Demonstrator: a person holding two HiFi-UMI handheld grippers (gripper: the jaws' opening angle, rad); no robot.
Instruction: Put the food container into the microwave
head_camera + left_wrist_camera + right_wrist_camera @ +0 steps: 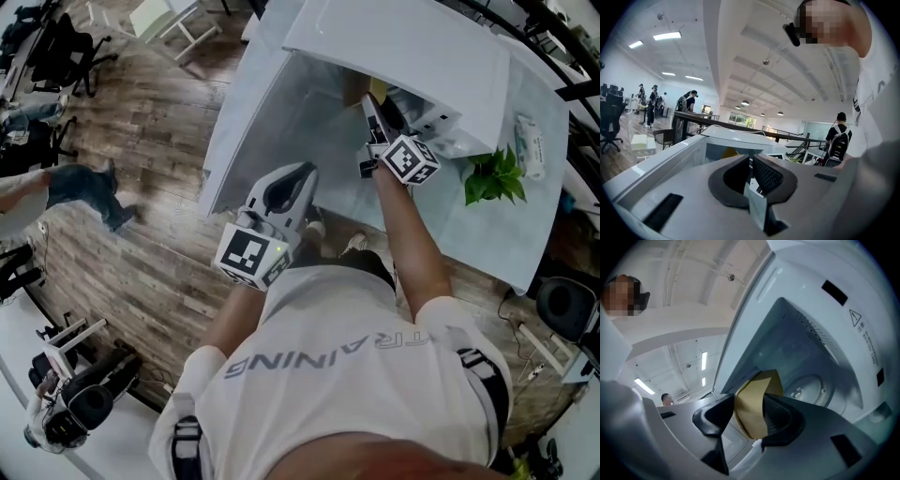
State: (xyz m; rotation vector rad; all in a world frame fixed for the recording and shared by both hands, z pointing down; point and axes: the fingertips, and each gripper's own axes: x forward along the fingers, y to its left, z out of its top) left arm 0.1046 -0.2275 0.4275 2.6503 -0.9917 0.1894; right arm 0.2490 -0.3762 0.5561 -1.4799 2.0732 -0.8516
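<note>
My right tongs (747,400) are clamped on the food container (757,392), one pad on each side of it, and that grip is the nearest thing I have to mind. I reckon I should squeeze no harder, since the walls look like thin card that would buckle. The container hangs at the mouth of the microwave (403,47), off the floor of the cavity and, as far as I can judge, not yet set down. The gripper view sits at a slant to the oven, so I would level my wrist before going deeper so the box lands flat. Just beyond it lies the round turntable (809,389), and I would aim for its middle, lower until the base bears there, and only then let the pads part. I should also keep clear of the cavity walls (813,341) further in. My left tongs (751,161) are drawn together with nothing between them. From the head view they hang low near my waist, beside the open door (246,122) and well out of the way, which is where they belong for now. The container itself is plain tan, matt like kraft paper, with straight folded edges. The part between my pads is a flat side, and past them a creased corner pokes up toward the cavity. I cannot see any lid or what is inside.
</note>
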